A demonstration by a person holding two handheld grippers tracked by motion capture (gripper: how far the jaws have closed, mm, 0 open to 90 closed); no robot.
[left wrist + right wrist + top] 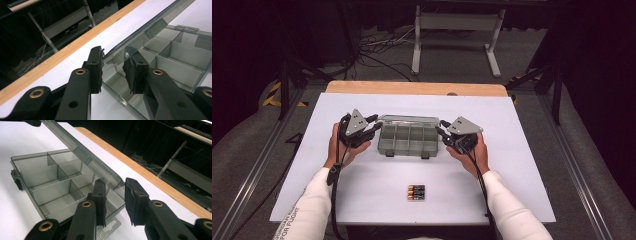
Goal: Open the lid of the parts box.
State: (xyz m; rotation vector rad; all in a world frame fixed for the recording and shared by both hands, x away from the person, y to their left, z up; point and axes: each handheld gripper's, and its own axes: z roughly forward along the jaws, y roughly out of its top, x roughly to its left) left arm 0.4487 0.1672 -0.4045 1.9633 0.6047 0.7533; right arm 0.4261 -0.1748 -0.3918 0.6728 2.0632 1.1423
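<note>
From the high view the lid of the compartment box was hard to make out: it showed only as a thin pale strip along the box's far edge, and the grey plates on the grippers hid the jaw tips at its two ends. The print on the person's left sleeve was cut off at the bottom of that view.

The box stood near the middle of the white table top, its clear smoky tray split into small cells by grey dividers, and every cell that showed was bare. The lid was raised and tilted on its hinge at the far edge. Two black latches hung from the near edge of the box. A small pack of batteries lay apart from it, close to the table's near edge.

The left gripper sat at the box's left end with its jaws part open; in the left gripper view the lid's corner ran between the pads, and whether they pressed on it could not be told. The right gripper sat at the right end, jaws likewise part open, with the lid's other corner between the fingers; contact there was also unclear.
</note>
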